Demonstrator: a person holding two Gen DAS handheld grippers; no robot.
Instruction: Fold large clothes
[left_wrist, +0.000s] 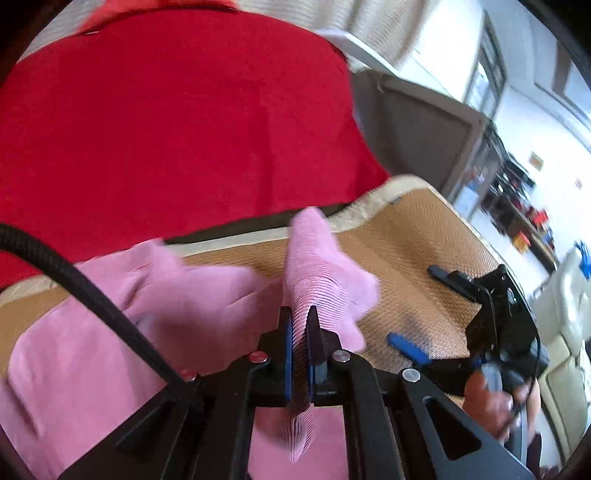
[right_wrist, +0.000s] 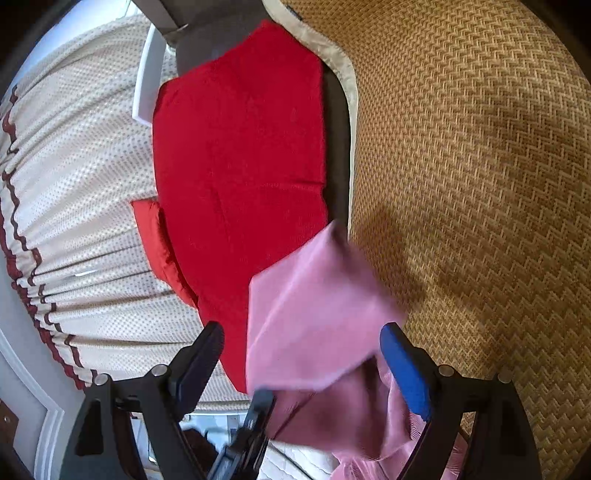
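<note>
- The woven straw mat (right_wrist: 480, 184), tan with a pale cloth border, covers the bed surface and fills most of the right wrist view.
- A red blanket (left_wrist: 166, 110) lies beyond the mat's edge, with a dotted cream curtain (right_wrist: 74, 184) behind it.
- The pink garment (left_wrist: 110, 350) is spread on the mat's near side; one ribbed part is lifted off the mat.
- The left gripper (left_wrist: 300, 325) is clamped tight on that ribbed pink fabric, which sticks out above and below its jaws.
- The right gripper (right_wrist: 301, 345) stands wide, pink cloth hanging between its fingers without being pinched; in the left wrist view it is off to the right, held by a hand (left_wrist: 491, 402).
</note>
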